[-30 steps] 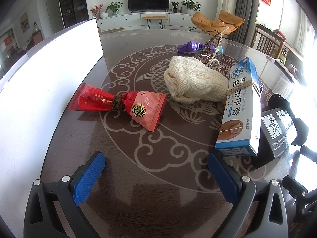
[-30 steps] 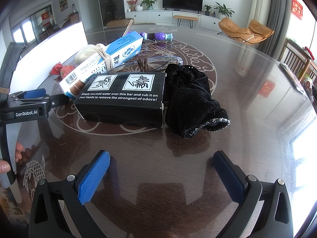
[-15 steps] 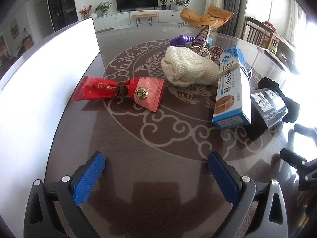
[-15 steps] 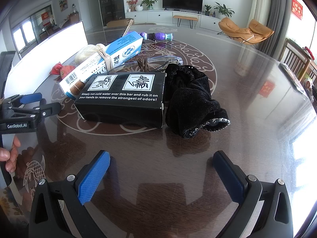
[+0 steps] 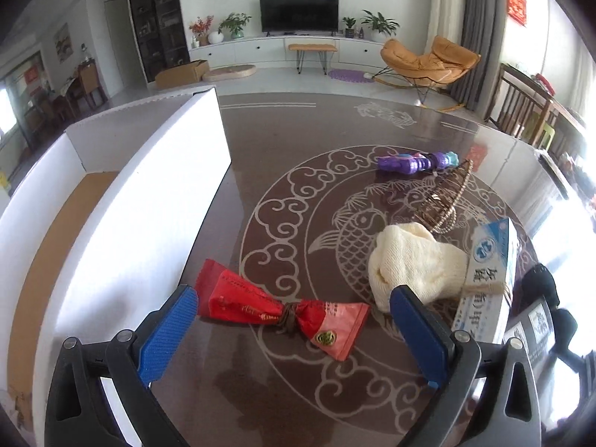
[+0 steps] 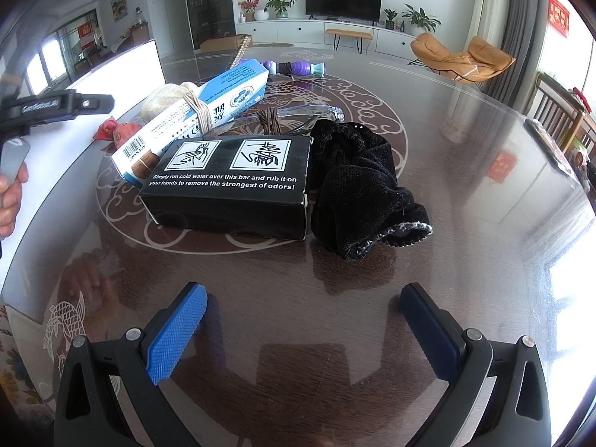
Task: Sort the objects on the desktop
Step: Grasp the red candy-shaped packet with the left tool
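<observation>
A red snack packet (image 5: pixel 283 314) tied in the middle lies on the dark patterned table, right between the tips of my open left gripper (image 5: pixel 294 313). A cream knitted pouch (image 5: pixel 413 264) and a blue-white carton (image 5: pixel 490 260) lie to its right. My right gripper (image 6: pixel 303 305) is open and empty, short of a black box (image 6: pixel 231 186) and a black velvet cloth (image 6: pixel 361 186). The carton (image 6: pixel 197 111) leans behind the black box. A purple toy (image 5: pixel 417 161) lies farther back.
An open white cardboard box (image 5: pixel 123 201) stands along the table's left side, its brown floor bare. A beaded wire ornament (image 5: pixel 445 201) and clear glasses (image 6: pixel 309 113) lie among the objects. The left gripper and a hand (image 6: pixel 13 190) show at the right view's left edge.
My left gripper has risen and moved forward to the left, so the red packet now lies between its fingertips and the white box's inside shows. The right gripper has not moved.
</observation>
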A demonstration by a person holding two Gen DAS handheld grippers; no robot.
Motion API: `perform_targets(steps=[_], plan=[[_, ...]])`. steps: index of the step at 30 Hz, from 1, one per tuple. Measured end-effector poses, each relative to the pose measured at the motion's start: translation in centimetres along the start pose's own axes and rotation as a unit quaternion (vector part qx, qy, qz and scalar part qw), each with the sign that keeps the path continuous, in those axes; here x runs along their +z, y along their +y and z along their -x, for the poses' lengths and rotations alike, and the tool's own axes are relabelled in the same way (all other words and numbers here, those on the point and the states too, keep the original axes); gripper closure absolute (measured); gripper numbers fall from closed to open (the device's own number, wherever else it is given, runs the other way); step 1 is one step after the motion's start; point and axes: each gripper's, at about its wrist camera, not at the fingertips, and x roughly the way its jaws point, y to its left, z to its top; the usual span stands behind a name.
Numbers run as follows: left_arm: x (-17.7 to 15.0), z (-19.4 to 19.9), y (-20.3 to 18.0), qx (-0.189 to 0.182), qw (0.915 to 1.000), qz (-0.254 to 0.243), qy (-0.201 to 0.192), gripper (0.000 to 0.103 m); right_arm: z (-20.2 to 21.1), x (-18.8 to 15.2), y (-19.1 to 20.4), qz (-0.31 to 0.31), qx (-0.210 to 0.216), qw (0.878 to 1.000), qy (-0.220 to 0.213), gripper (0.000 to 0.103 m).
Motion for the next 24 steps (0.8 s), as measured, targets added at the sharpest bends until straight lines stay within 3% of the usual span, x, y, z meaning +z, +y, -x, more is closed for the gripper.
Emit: perform_targets(steps=[4,6,10,12,18,24], plan=[[-0.9,-3.2,1.5,0.001,0.993,0.108,0.047,0.0,0.0,0.0,0.0,0.0,0.0,1.0,0.0,0.0],[-2.2,-3.1,2.3,-0.006,0.9905,0.127,0.052,0.0,0.0,0.0,0.0,0.0,0.0,1.0,0.0,0.0],[-4.6,-1.9,3.5,0.013,0.9946,0.094,0.043,0.0,0.0,0.0,0.0,0.0,0.0,1.0,0.0,0.0],[-4.8,-1.6,3.7,0.001,0.996,0.081,0.038,0.0,0.0,0.0,0.0,0.0,0.0,1.0,0.0,0.0],[-2.1,-2.6,1.9,0.0,0.9992,0.031,0.025,0.0,0.0,0.0,0.0,0.0,0.0,1.0,0.0,0.0],[-0.4,-6.0,0.2,-0.011,0.9975,-0.022,0.067,0.0,0.0,0.0,0.0,0.0,0.0,1.0,0.0,0.0]])
